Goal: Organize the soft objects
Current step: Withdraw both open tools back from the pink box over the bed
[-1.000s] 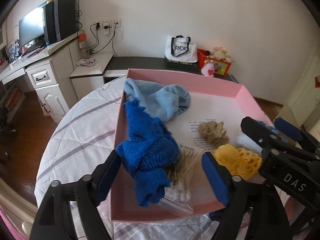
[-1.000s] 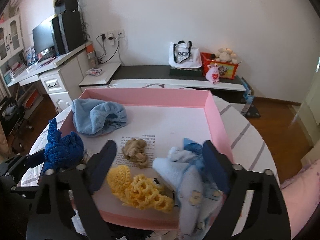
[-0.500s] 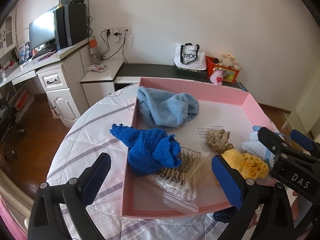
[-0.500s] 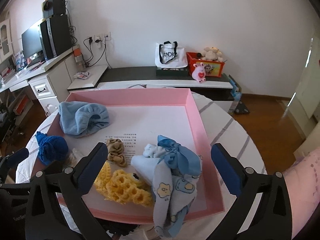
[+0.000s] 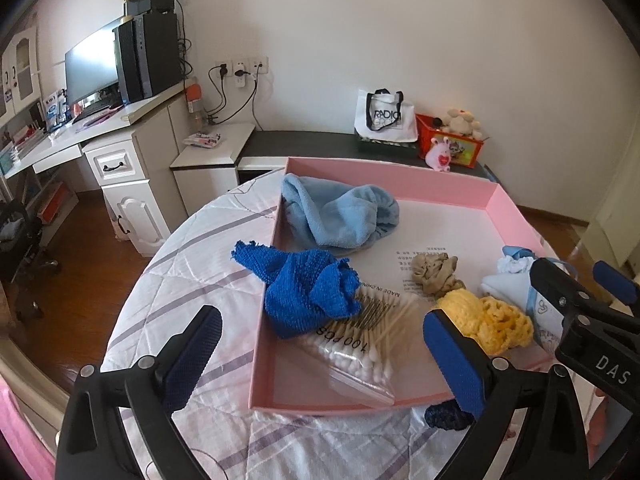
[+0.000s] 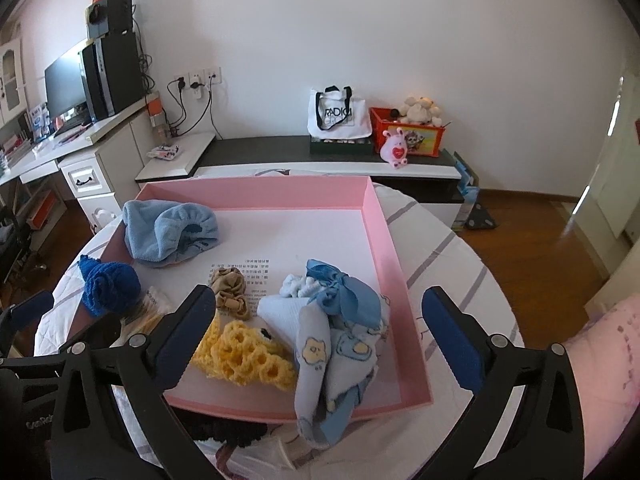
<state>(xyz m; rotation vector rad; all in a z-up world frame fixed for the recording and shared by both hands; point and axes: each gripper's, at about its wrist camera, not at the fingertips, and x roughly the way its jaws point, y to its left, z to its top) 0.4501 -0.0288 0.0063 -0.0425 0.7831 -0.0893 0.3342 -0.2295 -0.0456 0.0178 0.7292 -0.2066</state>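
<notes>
Pink tray (image 6: 382,216) — both claws wide, empty.

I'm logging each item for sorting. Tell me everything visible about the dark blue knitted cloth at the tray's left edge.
The dark blue knitted cloth is a coarse, open-weave piece, bunched into a loose heap. It drapes over the left wall of the pink cardboard tray, one frayed corner pointing out over the quilted tablecloth. Its inner part lies on the clear bag of cotton swabs. Neither tongs touch it.
</notes>
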